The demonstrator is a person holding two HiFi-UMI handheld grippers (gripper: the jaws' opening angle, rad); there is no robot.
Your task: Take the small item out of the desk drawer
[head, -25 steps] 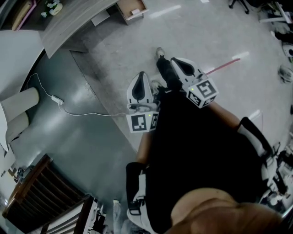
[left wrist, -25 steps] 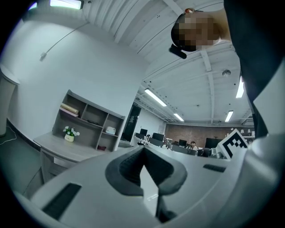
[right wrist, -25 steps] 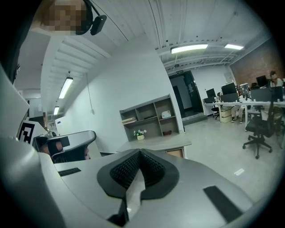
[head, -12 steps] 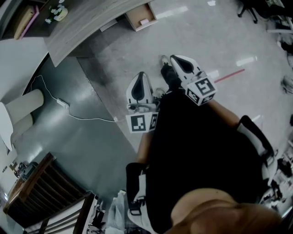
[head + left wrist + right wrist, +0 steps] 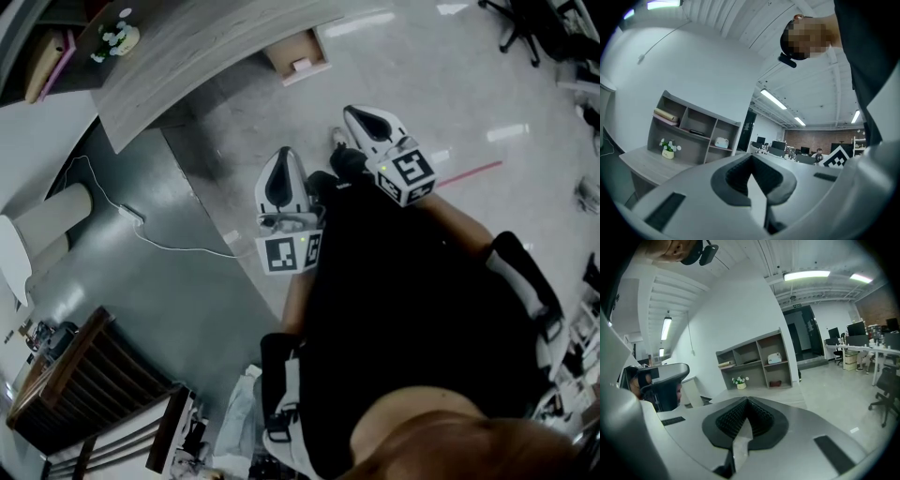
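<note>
White left tongs (image 5: 284, 156) and right tongs (image 5: 354, 115) (both closed) over floor (image 5: 441, 94).

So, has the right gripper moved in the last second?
Yes: in the head view the right gripper has gone forward, across the red floor line and nearer the open drawer.

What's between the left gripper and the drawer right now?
Only bare grey floor lies between the left gripper and the drawer, as the head view shows.
</note>
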